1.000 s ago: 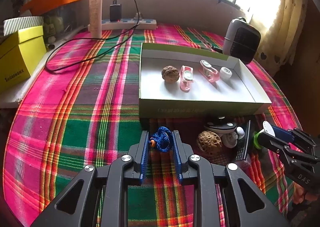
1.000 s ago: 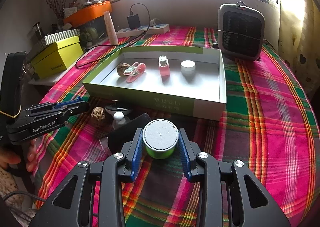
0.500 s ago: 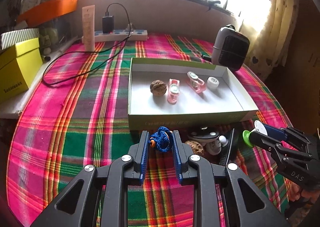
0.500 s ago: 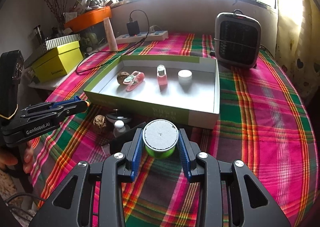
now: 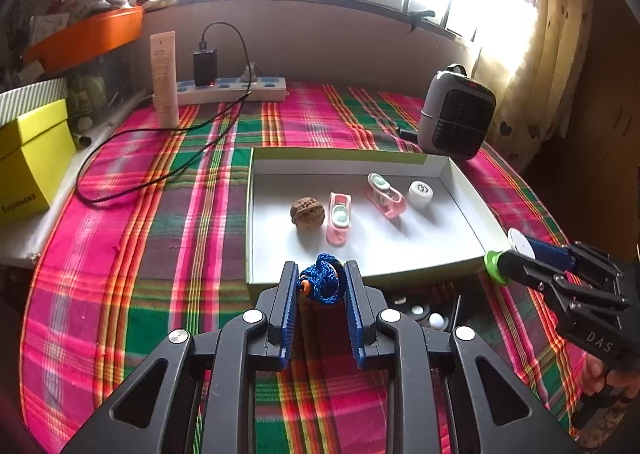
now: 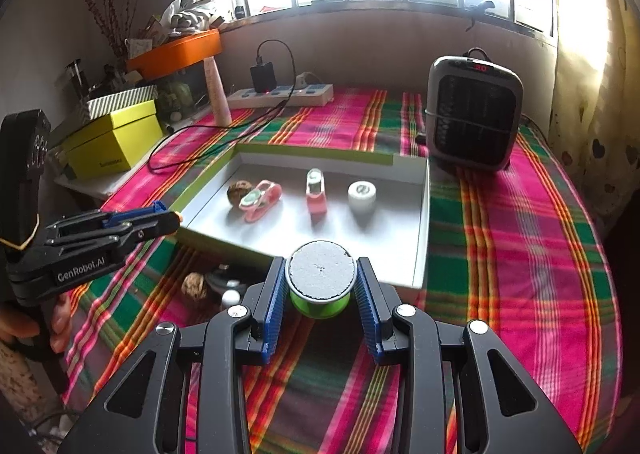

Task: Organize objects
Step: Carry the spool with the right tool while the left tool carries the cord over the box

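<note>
Above tray (image 5: 460, 178) front edge | left gripper (image 5: 322, 286) clamps blue cord (image 5: 324, 282) | right gripper (image 6: 320, 286) clamps green spool (image 6: 320, 282)

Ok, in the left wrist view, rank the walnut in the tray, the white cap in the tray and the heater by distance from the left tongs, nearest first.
1. The walnut, left part of the tray, just ahead of the left tongs, which grip a blue cord bundle.
2. The white cap, right end of the row.
3. The heater, beyond the tray's far right corner.
</note>
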Tool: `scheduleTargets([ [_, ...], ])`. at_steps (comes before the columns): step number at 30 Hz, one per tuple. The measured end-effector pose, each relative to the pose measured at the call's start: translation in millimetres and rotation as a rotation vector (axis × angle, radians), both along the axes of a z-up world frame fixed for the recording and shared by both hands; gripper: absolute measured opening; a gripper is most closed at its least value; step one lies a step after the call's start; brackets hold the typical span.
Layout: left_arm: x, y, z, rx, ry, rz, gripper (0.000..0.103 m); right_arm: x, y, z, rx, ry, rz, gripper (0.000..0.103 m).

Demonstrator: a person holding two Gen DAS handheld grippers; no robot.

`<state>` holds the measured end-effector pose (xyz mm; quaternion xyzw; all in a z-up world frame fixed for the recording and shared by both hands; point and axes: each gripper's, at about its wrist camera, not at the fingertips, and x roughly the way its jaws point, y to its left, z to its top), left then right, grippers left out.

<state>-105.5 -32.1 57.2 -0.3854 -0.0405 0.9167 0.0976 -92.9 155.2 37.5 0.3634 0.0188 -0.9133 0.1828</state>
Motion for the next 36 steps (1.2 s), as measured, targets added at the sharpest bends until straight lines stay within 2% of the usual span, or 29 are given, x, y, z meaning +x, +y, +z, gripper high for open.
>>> scheduleTargets([
  [12, -30, 2, -2, 0.008, -0.012, -0.005, 0.021, -39, 0, -2, 0.011, -0.013, -0.023, 0.036],
  [23, -55, 0, -17, 0.005, -0.055, 0.006, 0.021, -80, 0, -17, 0.008, -0.075, -0.041, 0.035],
  [36, -74, 4, -27, 0.003, -0.089, -0.011, 0.021, -96, -5, -33, 0.043, -0.122, -0.028, 0.036],
])
